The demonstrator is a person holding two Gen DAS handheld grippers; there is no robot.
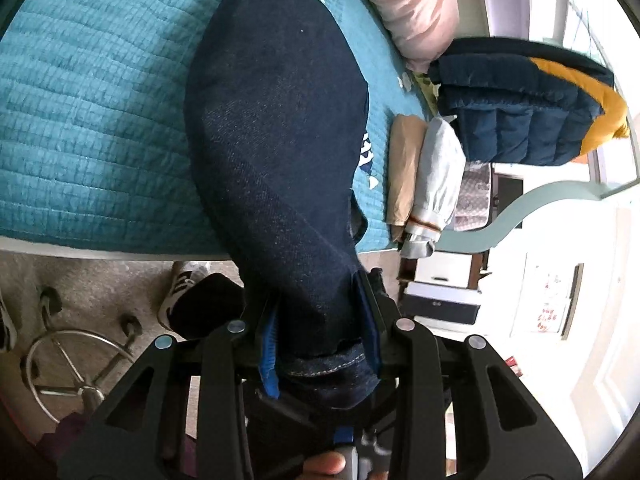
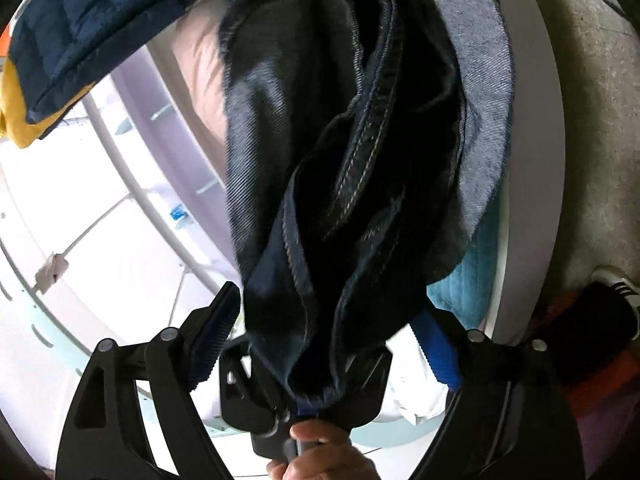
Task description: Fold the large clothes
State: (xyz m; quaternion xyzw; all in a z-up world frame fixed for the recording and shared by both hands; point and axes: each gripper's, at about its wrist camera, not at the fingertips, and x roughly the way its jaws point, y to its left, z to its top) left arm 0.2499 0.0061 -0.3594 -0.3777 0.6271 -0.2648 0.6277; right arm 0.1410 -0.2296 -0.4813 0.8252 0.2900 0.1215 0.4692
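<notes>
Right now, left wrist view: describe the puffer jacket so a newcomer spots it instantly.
Start at the teal quilted bed and go to its far right end by the pink pillow. The puffer jacket sits folded there, the only navy quilted item with a mustard-yellow panel.

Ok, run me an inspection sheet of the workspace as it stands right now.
Surface: teal quilted bedspread, on a bed.
Job's things: dark blue denim jeans, stretching from the bed to both grippers.
Clutter: navy and yellow puffer jacket; folded beige garment; pale blue garment; pink pillow.
Grippers: left gripper shut on the jeans' hem; right gripper has jeans bunched between wide-set fingers, grip unclear.
Cables: nothing seen.
Surroundings: chrome chair base on the floor; white cabinet.
</notes>
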